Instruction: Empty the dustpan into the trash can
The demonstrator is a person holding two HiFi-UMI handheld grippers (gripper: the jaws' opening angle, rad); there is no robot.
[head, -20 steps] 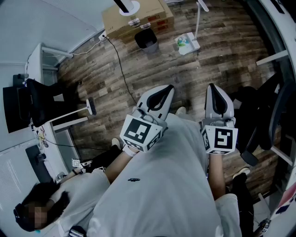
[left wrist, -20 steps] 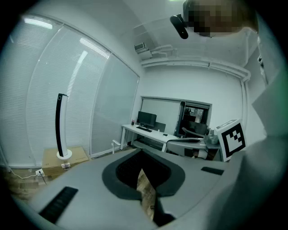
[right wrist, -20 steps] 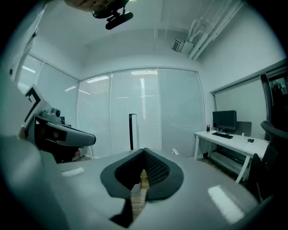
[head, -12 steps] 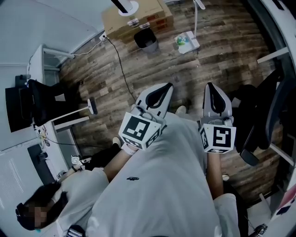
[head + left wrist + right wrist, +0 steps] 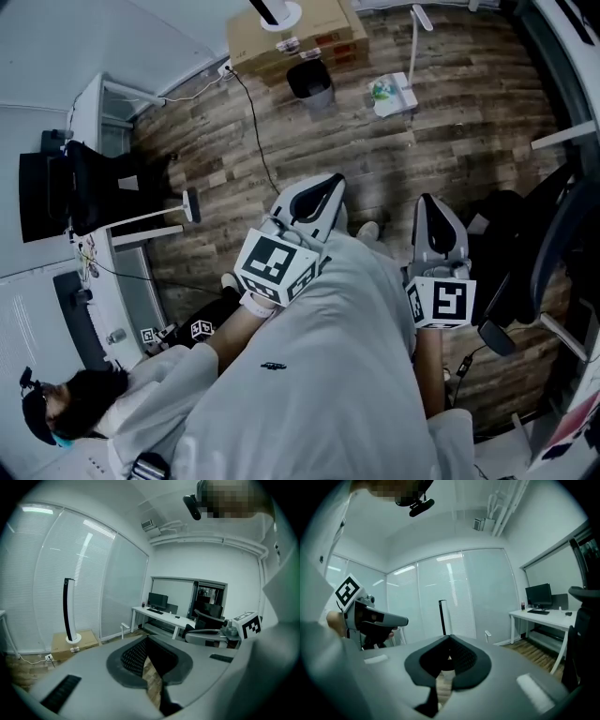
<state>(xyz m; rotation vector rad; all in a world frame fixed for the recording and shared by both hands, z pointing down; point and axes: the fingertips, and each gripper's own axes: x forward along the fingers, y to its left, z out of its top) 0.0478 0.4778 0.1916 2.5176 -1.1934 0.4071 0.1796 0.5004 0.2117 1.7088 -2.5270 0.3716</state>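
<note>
A small black trash can (image 5: 311, 80) stands on the wooden floor at the far side of the head view, in front of a cardboard box (image 5: 298, 33). To its right lies a white dustpan (image 5: 392, 95) with something green in it, its long handle pointing away. My left gripper (image 5: 328, 183) and my right gripper (image 5: 429, 202) are held in front of my body, well short of both, and point toward them. Each is shut with nothing between its jaws. In the left gripper view the left gripper (image 5: 146, 640) shows closed, and in the right gripper view so does the right gripper (image 5: 449, 640).
A tower fan (image 5: 69, 615) stands on the box. A black office chair (image 5: 98, 187) and a desk are at the left, another chair (image 5: 544, 248) at the right. A second person (image 5: 70, 412) sits at lower left. A cable (image 5: 258, 141) runs across the floor.
The head view has shifted a little, so trash can and dustpan sit slightly further right. Both grippers stay shut and nearly in place. The seated person has moved lower in the picture.
</note>
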